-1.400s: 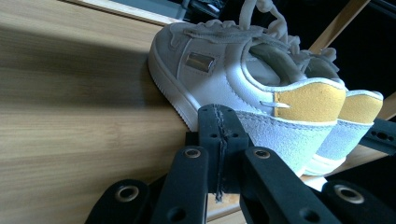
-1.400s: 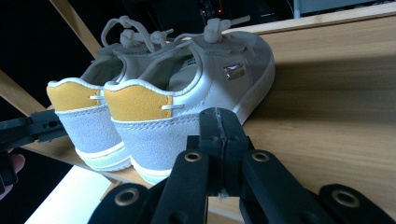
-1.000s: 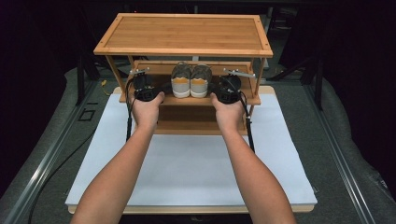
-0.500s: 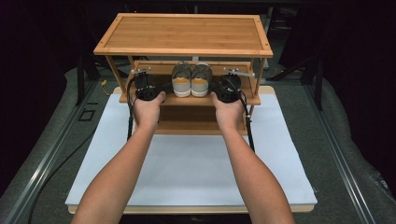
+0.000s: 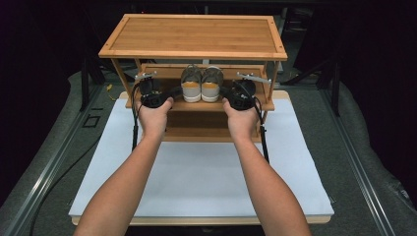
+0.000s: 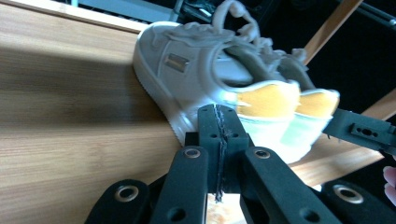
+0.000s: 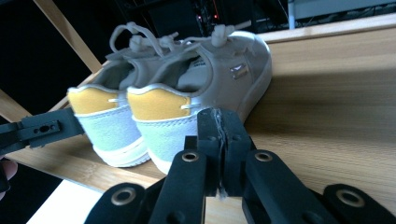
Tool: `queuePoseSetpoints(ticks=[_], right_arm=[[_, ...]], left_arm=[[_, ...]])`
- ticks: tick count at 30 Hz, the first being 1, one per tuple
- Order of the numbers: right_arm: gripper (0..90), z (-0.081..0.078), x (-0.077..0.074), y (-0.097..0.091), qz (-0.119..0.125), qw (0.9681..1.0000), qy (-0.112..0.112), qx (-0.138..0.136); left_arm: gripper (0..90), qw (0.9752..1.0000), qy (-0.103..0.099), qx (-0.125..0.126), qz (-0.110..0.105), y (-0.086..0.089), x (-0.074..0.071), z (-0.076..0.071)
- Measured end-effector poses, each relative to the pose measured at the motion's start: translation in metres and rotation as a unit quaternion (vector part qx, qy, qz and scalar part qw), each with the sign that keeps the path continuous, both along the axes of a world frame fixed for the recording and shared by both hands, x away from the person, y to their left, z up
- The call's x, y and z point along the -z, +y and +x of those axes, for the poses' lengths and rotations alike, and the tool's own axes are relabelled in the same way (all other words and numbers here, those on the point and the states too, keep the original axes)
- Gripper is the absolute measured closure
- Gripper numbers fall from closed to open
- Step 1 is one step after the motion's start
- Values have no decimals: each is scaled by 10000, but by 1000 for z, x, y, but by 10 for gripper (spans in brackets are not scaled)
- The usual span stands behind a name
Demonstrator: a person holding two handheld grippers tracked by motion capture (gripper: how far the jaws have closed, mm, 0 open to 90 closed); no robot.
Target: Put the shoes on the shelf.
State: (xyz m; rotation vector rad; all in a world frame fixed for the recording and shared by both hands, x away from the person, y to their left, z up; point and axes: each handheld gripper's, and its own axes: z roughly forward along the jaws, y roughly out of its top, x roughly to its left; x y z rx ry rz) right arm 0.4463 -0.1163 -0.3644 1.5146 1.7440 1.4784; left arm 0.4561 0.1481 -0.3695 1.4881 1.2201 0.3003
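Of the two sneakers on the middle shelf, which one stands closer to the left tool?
The left sneaker of the pair: from above it stands on the side of the left tool, while the other sneaker, touching it, stands toward the right tool.

You are working at a white-topped desk point(image 5: 196, 182) standing on grey carpeted floor point(image 5: 364, 147), with metal rails point(image 5: 59, 162) flanking it and darkness lying beyond.

Pair of grey sneakers point(image 5: 202, 83) w/ yellow heel tabs, upright, side by side & touching, heels toward the person, on middle shelf point(image 5: 236, 105) of bamboo rack.
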Motion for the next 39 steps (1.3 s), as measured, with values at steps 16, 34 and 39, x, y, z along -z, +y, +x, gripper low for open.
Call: queuePoseSetpoints(ticks=[16, 34, 39], right_arm=[[884, -24, -4, -14, -87, 9999, -115, -72], [881, -80, 1, -10, -614, 9973, -150, -366], [882, -93, 16, -17, -575, 9974, -45, -437]], left_arm=[[873, 9994, -80, 320, 59, 5, -8, -23], [847, 9964, -249, 769, 264, 26, -1, -70], [842, 9958, -241, 793, 399, 40, 17, -86]])
